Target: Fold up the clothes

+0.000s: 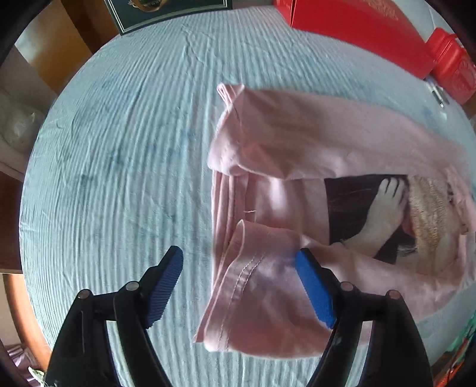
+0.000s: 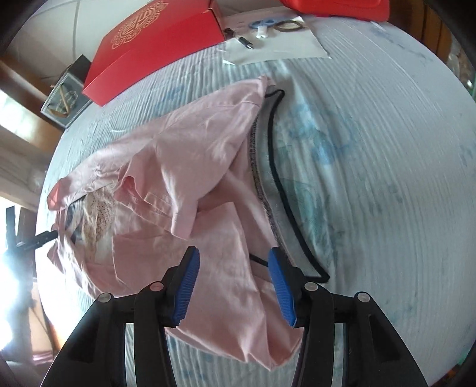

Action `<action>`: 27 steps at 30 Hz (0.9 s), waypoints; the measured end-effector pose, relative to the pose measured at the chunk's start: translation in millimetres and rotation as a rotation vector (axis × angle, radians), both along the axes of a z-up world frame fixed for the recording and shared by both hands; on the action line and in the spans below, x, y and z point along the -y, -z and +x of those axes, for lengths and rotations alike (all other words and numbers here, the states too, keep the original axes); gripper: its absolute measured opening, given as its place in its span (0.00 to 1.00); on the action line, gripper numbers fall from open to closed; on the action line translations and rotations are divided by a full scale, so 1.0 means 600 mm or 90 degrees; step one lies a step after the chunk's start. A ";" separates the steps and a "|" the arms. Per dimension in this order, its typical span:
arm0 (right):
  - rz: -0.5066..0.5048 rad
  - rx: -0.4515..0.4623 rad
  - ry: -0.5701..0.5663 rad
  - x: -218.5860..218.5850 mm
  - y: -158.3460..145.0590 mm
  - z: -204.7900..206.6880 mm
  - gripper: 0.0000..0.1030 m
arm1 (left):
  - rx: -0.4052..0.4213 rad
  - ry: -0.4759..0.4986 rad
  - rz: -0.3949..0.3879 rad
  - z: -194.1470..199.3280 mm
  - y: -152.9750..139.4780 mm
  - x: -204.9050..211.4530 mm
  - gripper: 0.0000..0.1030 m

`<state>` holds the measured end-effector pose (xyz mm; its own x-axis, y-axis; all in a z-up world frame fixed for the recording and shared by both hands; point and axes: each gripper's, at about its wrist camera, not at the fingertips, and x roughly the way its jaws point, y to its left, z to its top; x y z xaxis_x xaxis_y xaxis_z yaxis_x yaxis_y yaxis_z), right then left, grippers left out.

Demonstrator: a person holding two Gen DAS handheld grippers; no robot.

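A: On the tabletop point(image 1: 119, 148), mid-right, lies the pink shirt point(image 1: 282, 143), partly folded, sleeves in.
B: Claws?
A: My left claw point(image 1: 238, 285) is spread wide over the near hem, gripping nothing. My right claw point(image 2: 233, 285) is also apart, above the cloth, holding nothing.

A pale blue ribbed cloth point(image 2: 386, 148) covers the bench. At its far edge lies a red box point(image 2: 154, 47). Just beside the box are a white paper point(image 2: 282, 47), blue scissors point(image 2: 261, 23) and a pen point(image 2: 245, 41).
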<state>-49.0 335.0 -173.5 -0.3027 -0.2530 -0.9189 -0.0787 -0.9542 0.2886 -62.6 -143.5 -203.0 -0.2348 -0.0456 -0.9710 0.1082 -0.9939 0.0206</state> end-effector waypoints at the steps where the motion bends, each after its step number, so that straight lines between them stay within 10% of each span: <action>1: 0.008 -0.001 -0.003 0.005 0.000 -0.003 0.47 | -0.004 0.003 -0.002 0.000 0.001 -0.003 0.76; 9: 0.102 -0.027 -0.085 0.065 0.025 -0.031 0.48 | -0.032 0.013 -0.005 0.015 -0.008 -0.020 0.31; 11: 0.124 -0.035 -0.108 0.078 0.020 -0.021 0.04 | -0.033 0.009 -0.016 0.019 -0.013 -0.018 0.08; 20: 0.090 -0.163 -0.156 0.062 -0.114 0.073 0.03 | -0.131 -0.055 0.045 0.119 -0.108 0.002 0.05; 27: 0.094 -0.195 -0.160 0.073 -0.109 -0.066 0.08 | -0.105 -0.073 0.049 0.053 -0.083 0.030 0.05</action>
<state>-88.4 291.2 -108.0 -0.5132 -0.2260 -0.8280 0.2306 -0.9655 0.1207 -30.8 -161.4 -153.3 -0.3880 -0.0083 -0.9216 0.2168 -0.9727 -0.0825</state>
